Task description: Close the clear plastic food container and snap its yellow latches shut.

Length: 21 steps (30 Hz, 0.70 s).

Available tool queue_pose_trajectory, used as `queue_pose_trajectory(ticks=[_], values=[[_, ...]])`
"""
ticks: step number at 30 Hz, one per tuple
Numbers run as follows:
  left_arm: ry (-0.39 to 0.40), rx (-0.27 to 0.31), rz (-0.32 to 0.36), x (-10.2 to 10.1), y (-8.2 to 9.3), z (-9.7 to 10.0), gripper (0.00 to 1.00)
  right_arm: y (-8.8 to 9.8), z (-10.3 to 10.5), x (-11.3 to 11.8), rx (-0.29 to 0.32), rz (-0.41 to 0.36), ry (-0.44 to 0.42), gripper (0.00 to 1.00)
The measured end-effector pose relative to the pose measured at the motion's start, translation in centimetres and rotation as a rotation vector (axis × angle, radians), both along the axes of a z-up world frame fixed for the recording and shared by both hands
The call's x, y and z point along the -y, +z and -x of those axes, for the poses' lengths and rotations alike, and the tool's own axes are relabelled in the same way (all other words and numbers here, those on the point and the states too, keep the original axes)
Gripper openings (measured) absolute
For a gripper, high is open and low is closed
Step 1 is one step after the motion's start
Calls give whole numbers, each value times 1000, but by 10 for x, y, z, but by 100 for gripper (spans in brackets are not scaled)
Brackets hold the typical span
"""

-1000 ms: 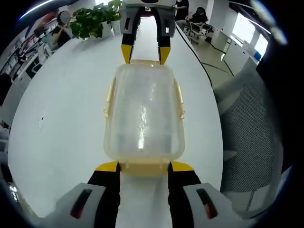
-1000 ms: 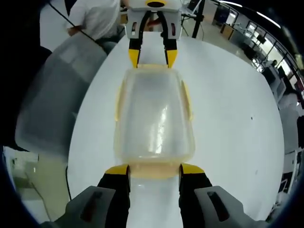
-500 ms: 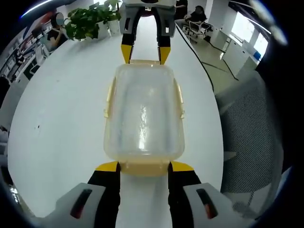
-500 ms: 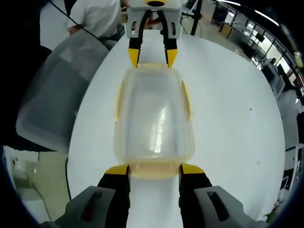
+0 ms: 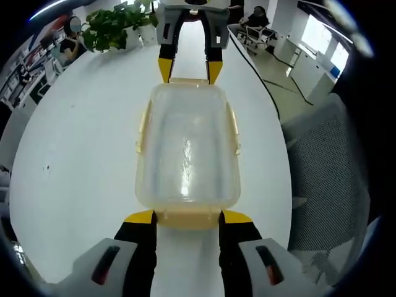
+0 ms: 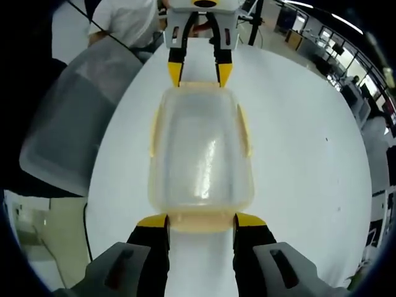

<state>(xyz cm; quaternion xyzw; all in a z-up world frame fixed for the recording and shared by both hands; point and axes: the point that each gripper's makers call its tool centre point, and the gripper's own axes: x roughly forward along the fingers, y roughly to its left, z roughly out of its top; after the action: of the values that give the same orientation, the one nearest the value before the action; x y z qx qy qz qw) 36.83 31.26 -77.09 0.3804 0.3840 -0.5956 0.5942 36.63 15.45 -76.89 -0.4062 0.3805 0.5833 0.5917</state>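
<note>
container [image 5: 187, 148] of clear plastic, one in number, lies lid-on on the white table [image 5: 80, 142] in the left gripper view, stretching straight away from the left gripper [image 5: 186, 217]. its near short end sits just past the two yellow-tipped fingers [image 5: 141, 218], whose tips lie at that end's yellow latch [image 5: 187, 218], one at each corner; the jaws stand spread apart and grasp nothing. two more yellow latches [image 5: 143, 127] run along the long sides, flat against the walls. at the far short end the right gripper [image 5: 188, 70] comes in from the top, its two fingers likewise parted and flanking the far latch. a potted plant [image 5: 114, 26] stands beyond the fingers to the left, and a mesh chair [image 5: 325, 173] sits off the table's right edge.

in the right gripper view the same single container [image 6: 201, 151] lies just ahead of the right gripper [image 6: 201, 221], its near end latch [image 6: 201, 221] between the two spread fingertips [image 6: 153, 221], nothing clenched. the left gripper [image 6: 200, 72] faces it at the far end, jaws parted around that end. side latches [image 6: 245, 130] lie folded down on both long sides. a grey chair [image 6: 68, 117] stands left of the fingers, and a person in a white shirt [image 6: 130, 21] sits beyond.
</note>
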Motion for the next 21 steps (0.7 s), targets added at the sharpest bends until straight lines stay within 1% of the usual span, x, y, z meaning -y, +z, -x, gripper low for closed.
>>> queue_pose_trajectory(ticks=[9, 11, 14, 21], values=[[-6, 4, -7, 3, -4, -1, 38, -4, 0, 3, 5, 0, 0, 39], [-17, 15, -22, 2, -7, -1, 38, -5, 0, 2, 7, -4, 2, 39], [-9, 9, -12, 4, -6, -1, 38, -9, -1, 5, 19, 4, 11, 39], [-16, -1, -8, 5, -5, -1, 38, -10, 0, 5, 7, -7, -1, 39]])
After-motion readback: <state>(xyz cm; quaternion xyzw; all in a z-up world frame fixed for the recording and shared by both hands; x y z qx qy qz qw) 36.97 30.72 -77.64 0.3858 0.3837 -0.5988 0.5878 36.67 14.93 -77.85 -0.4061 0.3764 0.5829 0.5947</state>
